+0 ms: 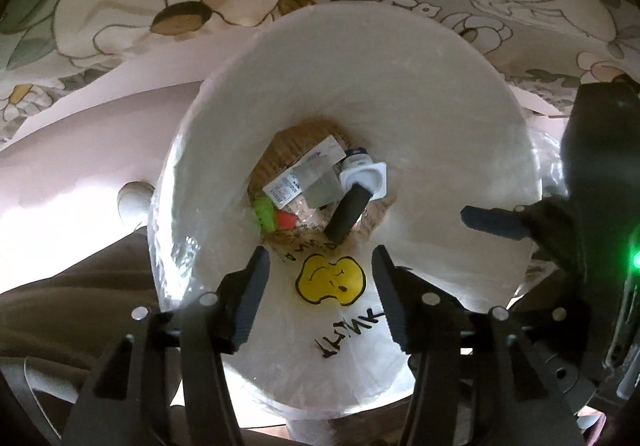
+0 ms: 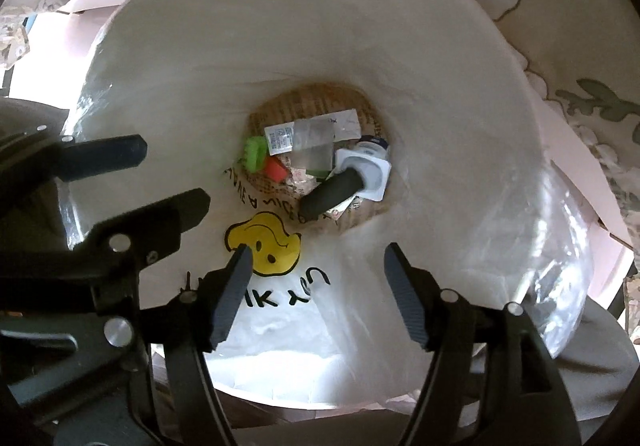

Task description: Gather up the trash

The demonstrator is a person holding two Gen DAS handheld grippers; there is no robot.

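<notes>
A white plastic bag (image 1: 420, 94) with a yellow smiley face (image 1: 331, 279) stands open, its mouth wide. At the bottom lies trash: a white cup (image 1: 366, 176), a dark cylinder (image 1: 348, 214), a labelled wrapper (image 1: 304, 174), and green (image 1: 265, 213) and red (image 1: 286, 221) pieces, perhaps caps.

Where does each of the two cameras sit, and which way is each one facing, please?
Left wrist: on the left claw, looking steeply down into the white bag; its open fingers show, with the right claw at right.
Right wrist: on the right claw, also looking down into the bag; its open fingers show, with the left claw at left.
Shared: the bag, its yellow smiley, the trash inside.
</notes>
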